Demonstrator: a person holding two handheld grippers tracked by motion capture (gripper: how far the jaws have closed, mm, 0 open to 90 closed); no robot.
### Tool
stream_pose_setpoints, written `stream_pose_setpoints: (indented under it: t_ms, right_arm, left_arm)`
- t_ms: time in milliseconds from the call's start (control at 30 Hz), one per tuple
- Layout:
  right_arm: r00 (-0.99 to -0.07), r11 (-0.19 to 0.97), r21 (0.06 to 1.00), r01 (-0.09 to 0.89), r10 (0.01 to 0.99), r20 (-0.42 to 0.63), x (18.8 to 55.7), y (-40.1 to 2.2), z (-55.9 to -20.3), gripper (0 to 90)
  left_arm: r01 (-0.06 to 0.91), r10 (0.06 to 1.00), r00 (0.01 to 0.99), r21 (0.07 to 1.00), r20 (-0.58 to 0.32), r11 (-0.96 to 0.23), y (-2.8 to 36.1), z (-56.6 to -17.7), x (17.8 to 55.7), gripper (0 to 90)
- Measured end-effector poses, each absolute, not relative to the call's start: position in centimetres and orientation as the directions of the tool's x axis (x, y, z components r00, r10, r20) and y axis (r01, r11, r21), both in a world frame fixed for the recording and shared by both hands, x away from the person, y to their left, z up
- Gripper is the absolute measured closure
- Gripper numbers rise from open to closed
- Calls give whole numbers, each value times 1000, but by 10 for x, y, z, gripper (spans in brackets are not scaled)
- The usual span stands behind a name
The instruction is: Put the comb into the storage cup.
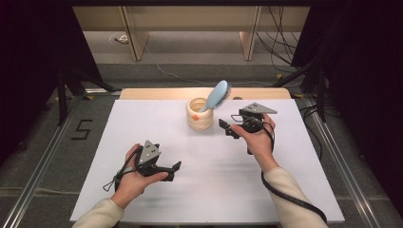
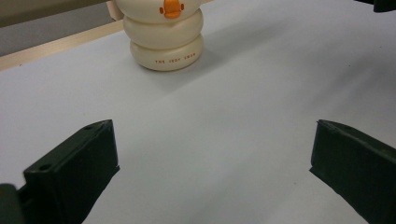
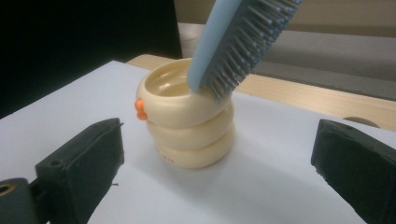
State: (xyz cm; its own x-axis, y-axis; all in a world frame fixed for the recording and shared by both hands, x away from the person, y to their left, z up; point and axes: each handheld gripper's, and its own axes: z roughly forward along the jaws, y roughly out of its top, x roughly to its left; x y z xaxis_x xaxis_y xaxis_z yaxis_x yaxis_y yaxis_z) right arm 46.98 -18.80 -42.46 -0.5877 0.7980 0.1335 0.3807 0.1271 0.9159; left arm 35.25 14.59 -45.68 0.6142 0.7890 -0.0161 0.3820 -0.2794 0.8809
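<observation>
A pale blue hairbrush (image 1: 215,95) stands handle-down in a cream, ring-stacked cup (image 1: 199,115) with an orange duck bill on its front, near the far edge of the white surface (image 1: 142,128), its bristled head leaning up and to the right over the cup's rim. The right hand-held gripper (image 1: 225,127) hangs just to the right of the cup, jaws spread wide and pinching nothing; in the right gripper view the cup (image 3: 189,126) sits squarely between the two black jaws but clear of both, with the brush head (image 3: 240,37) slanting above it. The left hand-held gripper (image 1: 174,169) lies low over the near left part of the surface, well apart from the cup, its jaws likewise spread and empty; the left gripper view looks across bare white surface (image 2: 224,121) to the foot of the cup (image 2: 166,44) in the distance. Judged from this layout, the brush looks already lodged in its holder and neither tool has a grip on anything, so either the placing is done and the hands are free, or the right tool is lined up to take hold of the cup or brush, a grasp not yet made.
</observation>
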Motion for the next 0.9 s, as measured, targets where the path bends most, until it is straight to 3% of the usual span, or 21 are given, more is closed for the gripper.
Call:
stream_pose_setpoints:
  t_ms: [900]
  right_arm:
    - [-630,184,913,365,771,96,431,-212,-429,58]
  left_arm:
    - [381,790,613,881,-15,-279,146,-457,352,0]
